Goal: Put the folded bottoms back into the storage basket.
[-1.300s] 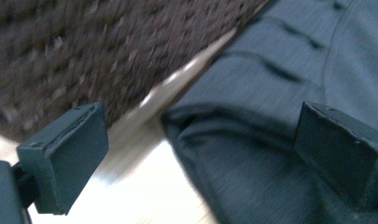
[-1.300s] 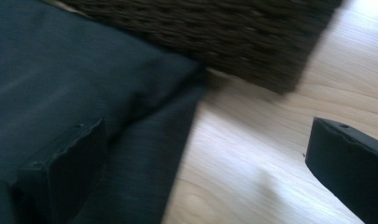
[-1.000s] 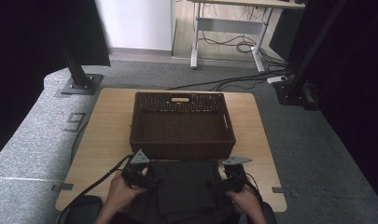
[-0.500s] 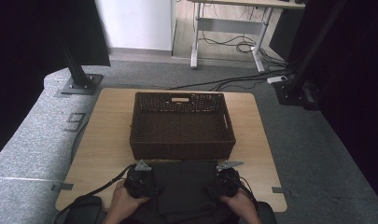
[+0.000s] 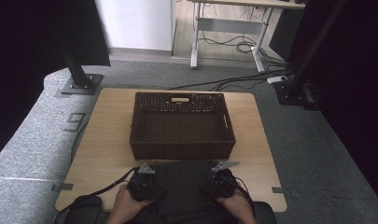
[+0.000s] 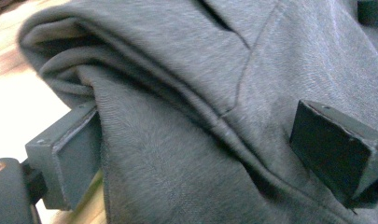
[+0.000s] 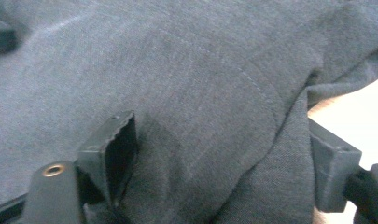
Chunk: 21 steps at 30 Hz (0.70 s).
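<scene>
Free room and obstacles on the pale wooden counter [image 5: 102, 140]

The middle is taken up by a dark brown woven rectangular basket [image 5: 182, 126], whose near wall stands just beyond the folded dark grey fabric garment [image 5: 184, 189] at the near edge, so only a narrow strip is left between them. Bare wood is left open to both sides of the basket and along the far edge. The way inward for the left gripper [image 5: 142, 184] and the right gripper [image 5: 221, 182] is blocked by thick folds of the garment.
</scene>
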{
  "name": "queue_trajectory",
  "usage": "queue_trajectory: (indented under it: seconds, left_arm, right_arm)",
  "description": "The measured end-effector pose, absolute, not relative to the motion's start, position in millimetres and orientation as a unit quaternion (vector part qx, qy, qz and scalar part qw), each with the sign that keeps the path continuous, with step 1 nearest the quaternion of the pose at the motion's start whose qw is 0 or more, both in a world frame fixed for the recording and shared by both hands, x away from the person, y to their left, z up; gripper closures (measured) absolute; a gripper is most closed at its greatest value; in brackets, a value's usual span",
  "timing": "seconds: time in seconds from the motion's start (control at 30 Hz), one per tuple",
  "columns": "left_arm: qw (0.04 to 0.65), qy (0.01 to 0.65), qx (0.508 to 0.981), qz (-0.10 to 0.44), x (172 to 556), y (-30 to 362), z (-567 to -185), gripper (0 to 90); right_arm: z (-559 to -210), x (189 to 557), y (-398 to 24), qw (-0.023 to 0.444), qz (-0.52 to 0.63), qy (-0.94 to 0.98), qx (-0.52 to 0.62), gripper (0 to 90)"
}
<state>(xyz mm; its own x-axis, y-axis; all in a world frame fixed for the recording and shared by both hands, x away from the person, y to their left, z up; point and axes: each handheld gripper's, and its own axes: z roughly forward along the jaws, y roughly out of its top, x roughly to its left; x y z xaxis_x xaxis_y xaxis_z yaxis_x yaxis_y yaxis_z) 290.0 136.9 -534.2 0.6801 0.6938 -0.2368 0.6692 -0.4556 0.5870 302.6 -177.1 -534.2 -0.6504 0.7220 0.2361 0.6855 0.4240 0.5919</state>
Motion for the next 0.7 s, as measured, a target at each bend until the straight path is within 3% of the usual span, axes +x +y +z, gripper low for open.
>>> queue_trajectory:
  seconds: [0.3,0.37,0.47,0.7]
  left_arm:
    - [0.342,0.387,0.856,0.008,292.8,127.1,-532.3,27.9]
    - [0.342,0.388,0.856,0.004,294.5,125.6,-531.9,34.6]
    - [0.343,0.389,0.855,-0.002,297.6,124.6,-531.6,38.7]
    - [0.366,0.376,0.851,-0.017,298.4,126.4,-530.5,60.4]
  right_arm:
    - [-535.8,308.8,-177.4,-0.044,0.369,0.829,0.418,39.1]
    - [-538.1,311.1,-173.6,-0.058,0.379,0.826,0.414,49.3]
    - [-540.6,313.0,-172.4,-0.070,0.387,0.820,0.416,55.0]
    - [-544.0,309.4,-175.4,-0.076,0.408,0.804,0.427,62.9]
